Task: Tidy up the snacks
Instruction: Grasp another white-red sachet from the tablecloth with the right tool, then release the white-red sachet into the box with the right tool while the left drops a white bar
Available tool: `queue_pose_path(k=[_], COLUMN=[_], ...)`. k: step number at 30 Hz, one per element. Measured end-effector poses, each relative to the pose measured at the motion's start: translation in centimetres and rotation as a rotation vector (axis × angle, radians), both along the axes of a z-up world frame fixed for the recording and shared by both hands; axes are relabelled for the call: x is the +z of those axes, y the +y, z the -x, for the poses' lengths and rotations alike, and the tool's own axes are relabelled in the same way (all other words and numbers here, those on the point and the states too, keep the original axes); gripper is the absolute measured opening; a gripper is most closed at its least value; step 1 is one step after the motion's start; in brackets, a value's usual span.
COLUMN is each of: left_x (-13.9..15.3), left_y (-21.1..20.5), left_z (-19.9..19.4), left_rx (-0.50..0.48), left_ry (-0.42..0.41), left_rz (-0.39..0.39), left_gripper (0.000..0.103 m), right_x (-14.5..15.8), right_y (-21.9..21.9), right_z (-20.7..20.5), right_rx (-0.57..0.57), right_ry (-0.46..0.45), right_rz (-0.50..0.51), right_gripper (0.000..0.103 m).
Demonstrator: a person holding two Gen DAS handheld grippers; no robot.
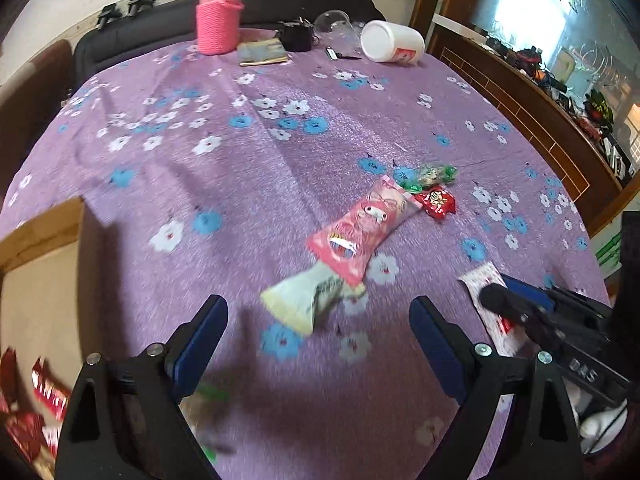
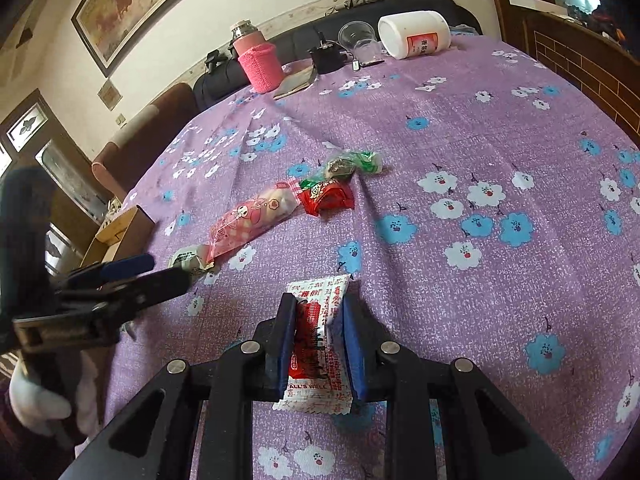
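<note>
Two grippers over snacks on a purple flowered tablecloth (image 2: 500,152).

At the table's left edge, a cardboard box (image 1: 36,264) is cut off. The left gripper (image 1: 318,340) hovers with fingers apart, its view blurred. Mid-table lie a pink packet (image 1: 360,228), a red wrapper (image 1: 438,202) and a green wrapper (image 1: 430,176). The right gripper (image 2: 318,334) clamps a red-and-white sachet (image 2: 316,344), partly hidden.

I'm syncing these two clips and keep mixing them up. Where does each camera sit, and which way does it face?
Left wrist: on the left gripper, open, facing across the purple tablecloth; right gripper at its right edge.
Right wrist: on the right gripper, shut on the red-and-white sachet; left gripper and a gloved hand at left.
Shared: pink snack packet, pink bottle, white tub.
</note>
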State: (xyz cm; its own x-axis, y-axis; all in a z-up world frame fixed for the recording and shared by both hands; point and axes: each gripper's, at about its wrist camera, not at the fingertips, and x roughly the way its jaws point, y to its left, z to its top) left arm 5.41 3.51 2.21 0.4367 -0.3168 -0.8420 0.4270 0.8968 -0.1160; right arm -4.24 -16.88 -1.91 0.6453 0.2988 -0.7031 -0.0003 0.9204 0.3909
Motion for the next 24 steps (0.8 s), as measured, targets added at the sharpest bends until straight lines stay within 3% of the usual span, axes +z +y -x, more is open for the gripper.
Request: queue_pose_path(k=[3, 4, 5, 6, 8, 9, 14, 24], left_x=[-0.6, -0.8, -1.1, -1.4, -1.2, -1.0, -0.6, 1.2], left_y=[-1.3, -1.7, -2.2, -2.6, -2.8, -2.9, -3.4, -1.9], left_z=[-0.1, 0.0, 0.1, 0.2, 0.4, 0.5, 1.3, 5.7], left_rx=[-0.042, -0.058, -0.078, -0.094, -0.108, -0.109, -0.107, -0.108], left_ry=[-0.03, -0.044, -0.054, -0.057, -0.058, -0.058, -0.079, -0.077], left_rz=[-0.066, -0.093, -0.121, -0.147, -0.125, -0.113, -0.104, -0.004], left_gripper=[0.089, 0.08, 0.062, 0.058, 0.027, 0.023, 0.021, 0.014], right_x=[0.0, 0.0, 0.0, 0.0, 0.1, 0.1, 0.2, 0.8], right_y=[-0.2, -0.2, -0.2, -0.2, -0.2, -0.2, -0.2, -0.4], right_z=[0.1, 0.1, 0.1, 0.1, 0.1, 0.1, 0.2, 0.8], right_rx=[-0.002, -0.004, -0.005, -0.006, -0.007, -0.008, -0.003, -0.003], right_ry=[0.002, 0.002, 0.002, 0.002, 0.002, 0.0, -0.009, -0.044], right_rz=[-0.008, -0.008, -0.008, -0.008, -0.006, -0.003, -0.007, -0.043], right_gripper=[0.025, 0.025, 0.025, 0.025, 0.025, 0.025, 0.025, 0.025])
